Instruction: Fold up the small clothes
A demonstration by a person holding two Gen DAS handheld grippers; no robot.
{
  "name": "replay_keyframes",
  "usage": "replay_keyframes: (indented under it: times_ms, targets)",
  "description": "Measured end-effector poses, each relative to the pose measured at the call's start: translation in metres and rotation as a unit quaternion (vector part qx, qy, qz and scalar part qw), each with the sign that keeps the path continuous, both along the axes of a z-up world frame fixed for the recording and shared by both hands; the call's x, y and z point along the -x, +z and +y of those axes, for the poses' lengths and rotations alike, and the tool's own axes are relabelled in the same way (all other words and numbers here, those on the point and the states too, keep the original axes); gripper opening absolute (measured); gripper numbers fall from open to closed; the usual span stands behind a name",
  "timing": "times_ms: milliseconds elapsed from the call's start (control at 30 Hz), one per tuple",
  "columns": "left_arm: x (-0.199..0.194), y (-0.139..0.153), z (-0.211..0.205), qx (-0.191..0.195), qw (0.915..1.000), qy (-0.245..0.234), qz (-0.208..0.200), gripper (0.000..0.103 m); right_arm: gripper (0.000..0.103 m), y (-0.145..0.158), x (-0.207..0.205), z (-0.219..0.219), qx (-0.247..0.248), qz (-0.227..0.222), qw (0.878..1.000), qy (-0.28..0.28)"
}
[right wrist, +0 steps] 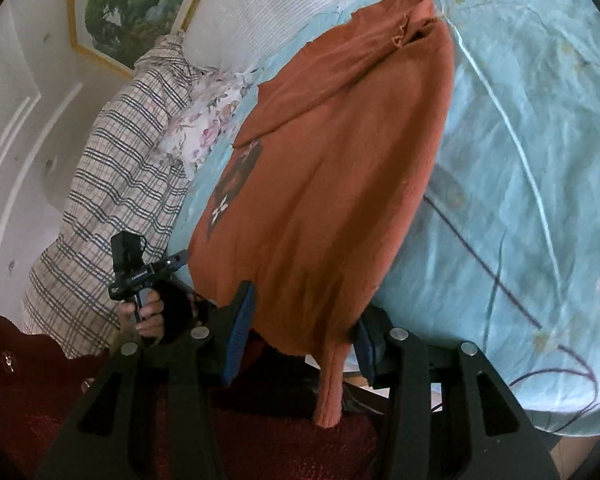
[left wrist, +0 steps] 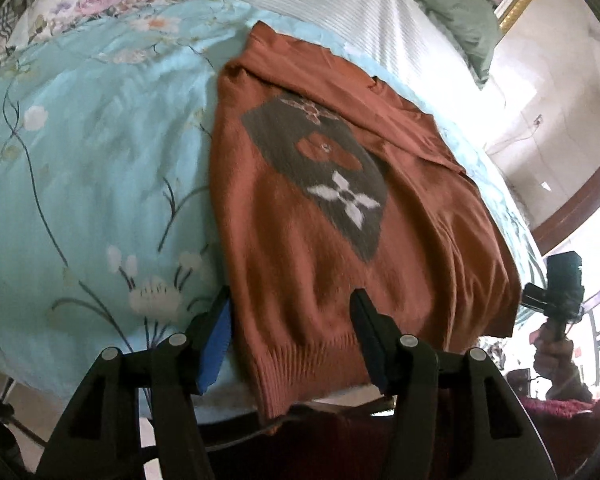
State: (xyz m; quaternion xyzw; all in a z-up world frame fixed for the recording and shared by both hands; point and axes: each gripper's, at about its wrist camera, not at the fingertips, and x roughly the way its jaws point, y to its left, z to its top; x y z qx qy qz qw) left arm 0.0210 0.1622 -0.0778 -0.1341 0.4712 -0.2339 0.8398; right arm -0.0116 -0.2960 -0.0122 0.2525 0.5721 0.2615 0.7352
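A: From the left wrist view we see the rust-orange sweater (left wrist: 332,216) lying flat on the bed (left wrist: 80,184), which has a pale blue flowered sheet. Its grey patch with a white flower faces up, and its ribbed hem hangs just over the bed's near edge.

B: And our left gripper (left wrist: 292,336)?

A: Its jaws stand about half open over that hem. The blue-padded finger is just beside the sweater's edge, the other finger is over the knit. We cannot see either pad pressing the cloth, so nothing is held. Beyond the sweater's far side a hand holds the right gripper (left wrist: 556,292), small and at the frame's edge.

B: From the right wrist view we see the sweater (right wrist: 340,168) again, folded so that plain orange covers most of the grey patch. A narrow ribbed sleeve end hangs off the bed (right wrist: 520,160) below the sweater.

A: The right gripper's (right wrist: 304,328) jaws?

B: Partly open, one finger at each side of the sweater's lower edge, with the cloth between them. We cannot tell whether the pads touch it. To the sweater's left a hand grips the left gripper (right wrist: 180,264), and past that lie a checked pillow (right wrist: 112,200) and a flowered one (right wrist: 208,124).
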Motion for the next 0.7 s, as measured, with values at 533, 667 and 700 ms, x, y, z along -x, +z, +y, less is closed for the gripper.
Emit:
replay_keyframes:
  times_ms: [533, 667, 700]
  targets:
    - [0.016, 0.008, 0.020, -0.015, 0.9996, 0.012, -0.020, 0.004, 0.006, 0.024, 0.008, -0.032, -0.030, -0.048, 0.998, -0.033]
    - [0.008, -0.006, 0.019, -0.007, 0.9998, -0.005, 0.017, 0.008, 0.010, 0.003, 0.005, -0.028, -0.032, -0.004, 0.999, -0.016]
    - [0.007, -0.010, 0.015, -0.010, 0.9995, -0.010, 0.027, 0.009, 0.013, -0.001, 0.004, -0.024, -0.030, 0.006, 0.999, -0.012]
